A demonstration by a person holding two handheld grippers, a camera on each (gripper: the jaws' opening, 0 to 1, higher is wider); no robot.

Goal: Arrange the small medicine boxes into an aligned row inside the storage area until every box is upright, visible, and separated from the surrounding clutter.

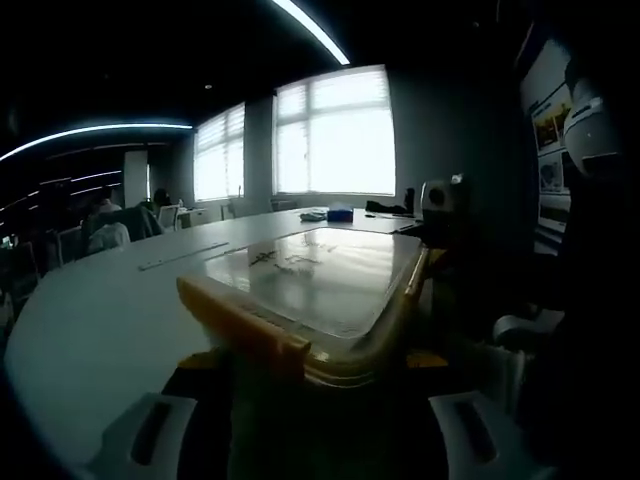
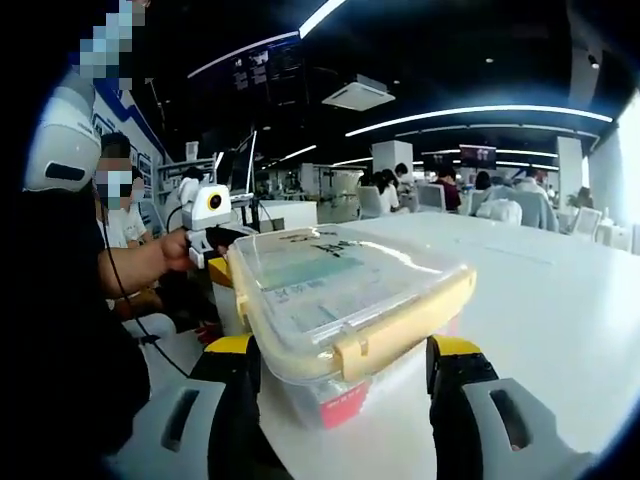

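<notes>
Straddling the lidded storage box (image 2: 340,300) at the table's (image 2: 540,300) near edge with wide jaws, both the right gripper (image 2: 345,400) and left gripper (image 1: 310,430) should unlatch its yellow clasps evenly.

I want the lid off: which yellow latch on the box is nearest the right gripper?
The long latch on the end between the right gripper's jaws; the other latch sits at the far end.

a clear lidded container (image 1: 320,290) with yellow latches rests on the white table (image 1: 100,320) between the open tongs (image 1: 310,425).
</notes>
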